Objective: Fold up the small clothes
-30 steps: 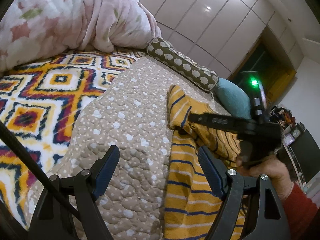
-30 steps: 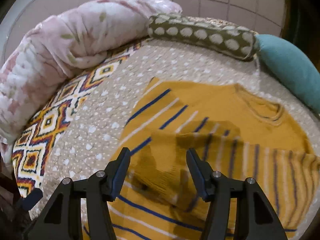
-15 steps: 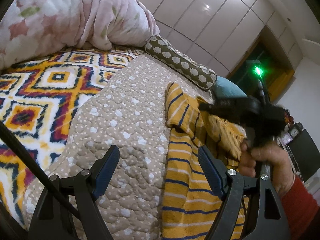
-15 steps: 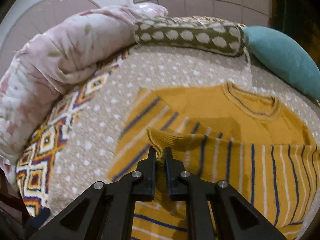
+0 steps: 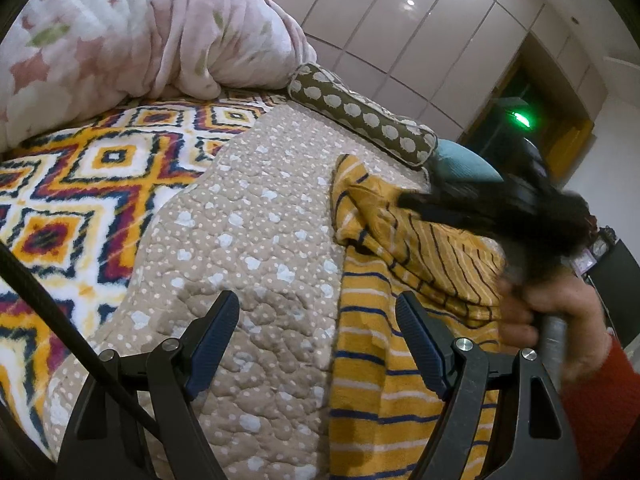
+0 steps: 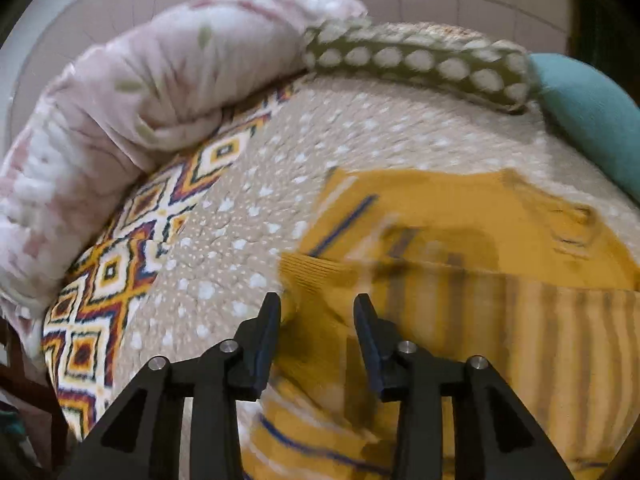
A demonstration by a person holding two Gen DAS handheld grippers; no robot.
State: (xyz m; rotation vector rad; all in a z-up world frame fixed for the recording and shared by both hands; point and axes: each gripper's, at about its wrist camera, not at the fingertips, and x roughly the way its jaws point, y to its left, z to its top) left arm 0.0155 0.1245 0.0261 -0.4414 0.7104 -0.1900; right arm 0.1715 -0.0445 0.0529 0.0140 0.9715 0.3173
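A person's right hand (image 5: 548, 308), in a red sleeve (image 5: 600, 408), grips the handle of the right hand-held gripper (image 6: 316, 312), which tilts steeply down over a mustard-yellow striped sweater (image 5: 384, 364) lying on the bed's beige dotted quilt (image 5: 256, 240). The left hand-held gripper (image 5: 316, 332) hovers lower over the quilt's edge, beside the sweater's hem.

Half a second earlier the right jaws were pinched tight on the sweater's ribbed cuff; now they are opening, standing partly apart with the folded sleeve (image 6: 320, 280) between them, no pad clearly pressing on the cloth. The sleeve lies across the sweater's chest, where a second ago the fabric was flatter. The view is blurred by motion.

The left jaws stand wide apart, as before, holding nothing, the right finger over the striped hem and the left over bare quilt.

Behind lie a patterned blanket (image 5: 80, 184), a pink floral duvet (image 5: 132, 28), an olive spotted bolster (image 5: 360, 112) and a teal pillow (image 6: 592, 108).
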